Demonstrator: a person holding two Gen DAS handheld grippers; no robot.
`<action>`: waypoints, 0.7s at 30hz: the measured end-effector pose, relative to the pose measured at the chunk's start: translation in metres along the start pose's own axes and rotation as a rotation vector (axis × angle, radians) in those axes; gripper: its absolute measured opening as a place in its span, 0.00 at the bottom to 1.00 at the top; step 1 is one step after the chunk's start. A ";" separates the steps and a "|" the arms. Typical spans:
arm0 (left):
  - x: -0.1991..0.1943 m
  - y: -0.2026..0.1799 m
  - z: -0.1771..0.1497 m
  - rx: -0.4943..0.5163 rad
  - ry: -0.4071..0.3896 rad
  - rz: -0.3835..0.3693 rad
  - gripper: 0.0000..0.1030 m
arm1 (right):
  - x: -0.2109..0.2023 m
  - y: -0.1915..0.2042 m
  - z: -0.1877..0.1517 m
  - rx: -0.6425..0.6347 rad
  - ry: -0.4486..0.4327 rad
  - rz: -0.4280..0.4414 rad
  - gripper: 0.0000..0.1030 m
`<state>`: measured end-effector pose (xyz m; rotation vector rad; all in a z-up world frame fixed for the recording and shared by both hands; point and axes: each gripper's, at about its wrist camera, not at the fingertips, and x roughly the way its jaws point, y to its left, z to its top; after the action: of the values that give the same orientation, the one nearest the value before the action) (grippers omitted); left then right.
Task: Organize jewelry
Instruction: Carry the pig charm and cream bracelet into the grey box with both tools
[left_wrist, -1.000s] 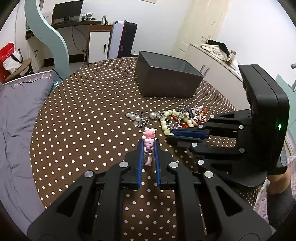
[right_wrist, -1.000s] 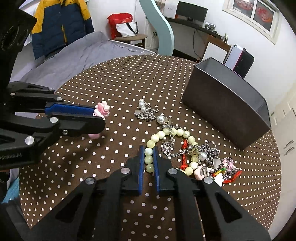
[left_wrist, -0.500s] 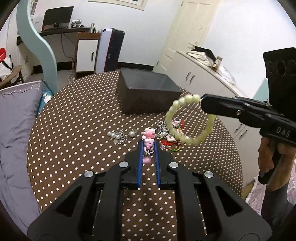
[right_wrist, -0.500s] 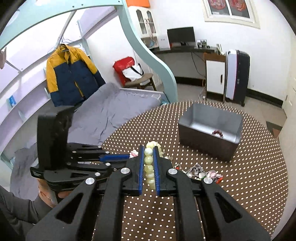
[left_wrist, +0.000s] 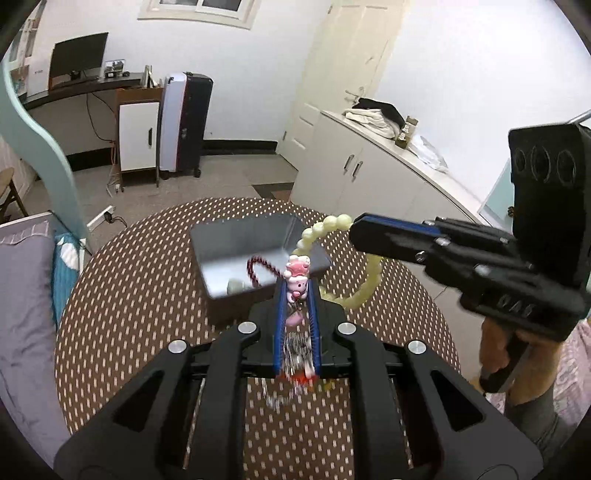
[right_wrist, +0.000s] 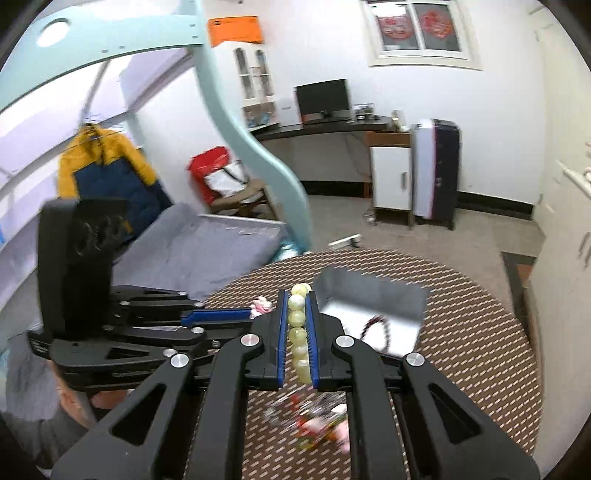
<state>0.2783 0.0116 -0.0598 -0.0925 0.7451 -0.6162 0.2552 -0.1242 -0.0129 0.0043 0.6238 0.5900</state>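
Dotted table (left_wrist: 140, 295): box (left_wrist: 236, 236) ahead holds red beads (left_wrist: 258, 266) already. Left gripper (left_wrist: 296, 291) grips pink charm (left_wrist: 297, 280), right gripper (right_wrist: 297, 321) grips bead bracelet (right_wrist: 297, 321); pile (right_wrist: 314, 421) below grippers still unsorted.

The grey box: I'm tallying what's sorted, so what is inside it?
Inside the box lie a dark red bead bracelet and a pale round piece. The left gripper and its pink charm cover the near right corner.
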 end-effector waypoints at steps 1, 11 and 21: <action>0.007 0.001 0.007 0.003 0.010 0.007 0.11 | 0.006 -0.005 0.003 0.002 -0.003 -0.026 0.07; 0.080 0.016 0.034 0.008 0.110 0.057 0.11 | 0.059 -0.044 -0.001 0.041 0.055 -0.129 0.07; 0.124 0.023 0.021 0.002 0.201 0.081 0.12 | 0.080 -0.052 -0.020 0.036 0.121 -0.177 0.08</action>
<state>0.3740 -0.0413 -0.1267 0.0021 0.9382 -0.5539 0.3237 -0.1294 -0.0829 -0.0529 0.7437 0.4102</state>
